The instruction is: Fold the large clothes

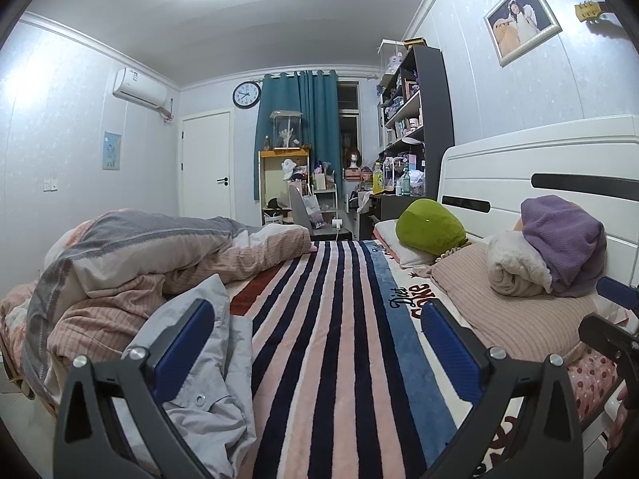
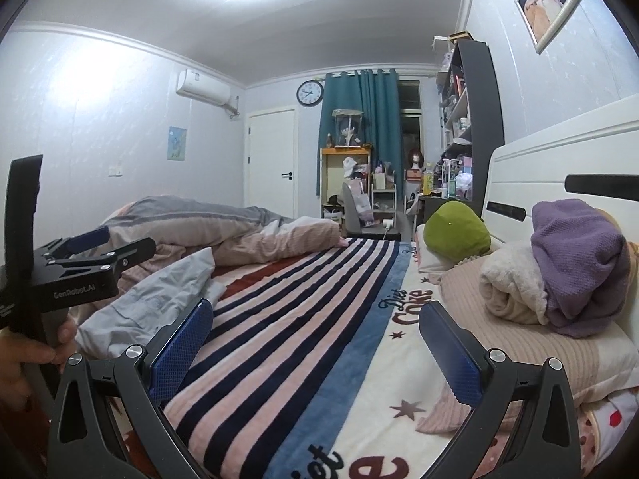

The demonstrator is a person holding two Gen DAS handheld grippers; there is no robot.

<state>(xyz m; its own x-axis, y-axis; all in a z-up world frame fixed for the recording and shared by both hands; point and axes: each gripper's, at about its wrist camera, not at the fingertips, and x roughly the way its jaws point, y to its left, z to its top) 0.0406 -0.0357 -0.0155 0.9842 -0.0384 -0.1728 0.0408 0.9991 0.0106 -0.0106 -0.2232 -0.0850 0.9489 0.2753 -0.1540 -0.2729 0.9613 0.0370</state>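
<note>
**Clearly both grippers stood open above the bed, and the grey shirt was not held**

The left gripper [image 1: 317, 329] hung low over the striped blanket [image 1: 319, 339], with its two blue pads far apart and nothing between them. The right gripper [image 2: 315, 329] was the same: pads wide apart, only blanket between them. In the right wrist view the left gripper [image 2: 98, 245] also showed from the side at the left edge, held by a hand [image 2: 28, 355], and its fingers were spread there too.

The grey shirt [image 1: 207, 379] lay crumpled on the left part of the bed, on the blanket and against the pink and grey quilt [image 1: 131, 255]. It was not spread flat, so collar and sleeves could not be told apart; one button showed on a fold near the bottom. As a heap, its long axis ran from the near left corner toward the far middle of the bed, with a pointed end rising at the far side. In the right wrist view the shirt [image 2: 159, 295] lay just left of the right gripper's left pad. In the left wrist view that gripper's left pad stood in front of the cloth; whether it touched could not be told.

On the right side, well apart from the shirt, a pink pillow [image 1: 515, 319] carried a rolled cream towel [image 1: 515, 267] and a purple cloth [image 1: 563, 239]. A green cushion [image 1: 431, 225] sat further back by the white headboard [image 1: 519, 163].
</note>
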